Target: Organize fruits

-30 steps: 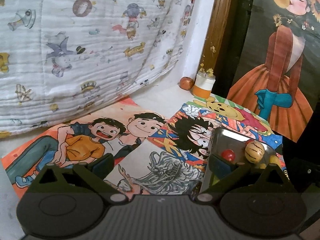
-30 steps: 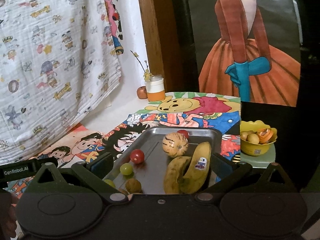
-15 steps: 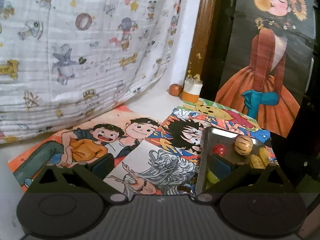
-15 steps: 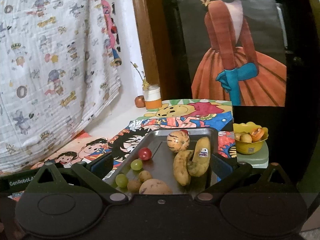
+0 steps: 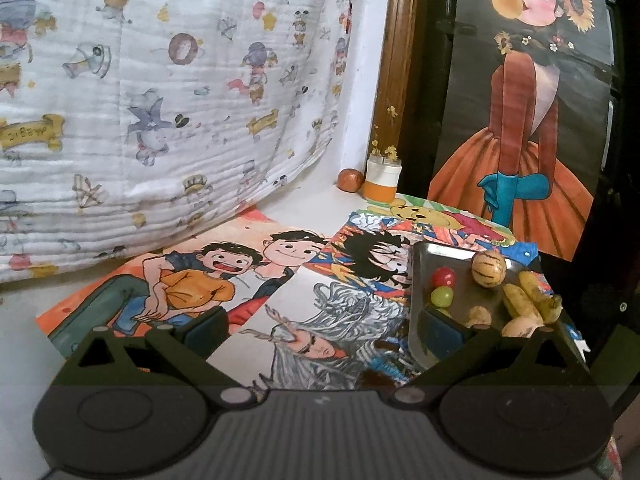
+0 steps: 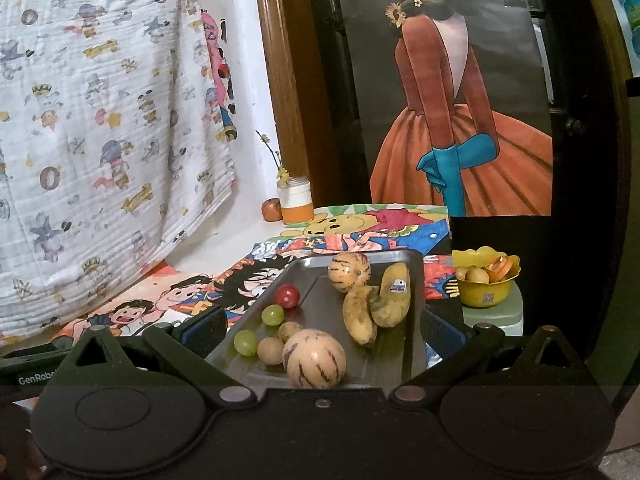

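Note:
A steel tray (image 6: 320,280) lies on a table with cartoon mats. It holds two striped melons (image 6: 315,358) (image 6: 349,271), two bananas (image 6: 394,294), a red tomato (image 6: 287,295), two green grapes (image 6: 273,314) and small brown fruits (image 6: 271,350). My right gripper (image 6: 322,330) is open and empty, above the tray's near end. My left gripper (image 5: 324,330) is open and empty over the mats, left of the tray (image 5: 464,296); its right finger (image 5: 442,330) overlaps the tray's near corner.
A yellow bowl (image 6: 486,284) with small fruits and peel stands on a grey stool right of the table. A white and orange jar (image 6: 296,202) and a red fruit (image 6: 271,209) stand at the back wall. A patterned cloth (image 5: 160,120) hangs on the left.
Both grippers have drawn back from the table, so more of the tray and its near fruits show. Nothing was taken hold of.

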A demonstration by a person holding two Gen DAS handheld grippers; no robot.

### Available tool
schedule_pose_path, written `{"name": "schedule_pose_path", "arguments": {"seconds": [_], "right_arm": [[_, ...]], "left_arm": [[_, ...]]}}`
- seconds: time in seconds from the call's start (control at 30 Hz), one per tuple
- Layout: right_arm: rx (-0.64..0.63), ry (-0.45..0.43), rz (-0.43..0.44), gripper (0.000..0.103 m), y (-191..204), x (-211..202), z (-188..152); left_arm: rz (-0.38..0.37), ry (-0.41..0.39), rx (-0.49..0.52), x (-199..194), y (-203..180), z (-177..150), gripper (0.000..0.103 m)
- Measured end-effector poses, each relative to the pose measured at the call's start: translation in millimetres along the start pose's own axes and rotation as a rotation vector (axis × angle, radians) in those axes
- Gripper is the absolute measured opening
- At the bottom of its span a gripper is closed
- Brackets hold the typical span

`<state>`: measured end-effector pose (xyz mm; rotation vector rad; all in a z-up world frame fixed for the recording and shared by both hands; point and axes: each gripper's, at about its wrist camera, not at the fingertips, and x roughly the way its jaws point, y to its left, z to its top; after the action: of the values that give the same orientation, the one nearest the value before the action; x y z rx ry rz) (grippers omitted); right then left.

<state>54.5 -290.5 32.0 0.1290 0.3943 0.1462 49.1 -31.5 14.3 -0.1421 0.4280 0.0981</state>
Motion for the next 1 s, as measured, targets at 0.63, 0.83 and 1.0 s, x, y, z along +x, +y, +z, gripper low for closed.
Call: {"name": "schedule_pose_path", "arguments": {"seconds": [0.63,0.83,1.0], "right_arm": [[-0.022,0.033,0.024,0.102,9.4,-14.2,-36.1],[-0.028,0.046,0.03,0.102,11.4,-15.1,-40.8],[-0.033,0.057,0.038,0.102,13.2,-15.9,-44.4]], "left_arm": [[-0.012,-0.022,0.064,-17.5,18.6,-28.6,0.103],[-0.02,-0.015,0.072,-20.1,19.7,-34.6,0.103],[-0.025,-0.013,0.081,-22.3,19.8,-37.6,0.103]]}}
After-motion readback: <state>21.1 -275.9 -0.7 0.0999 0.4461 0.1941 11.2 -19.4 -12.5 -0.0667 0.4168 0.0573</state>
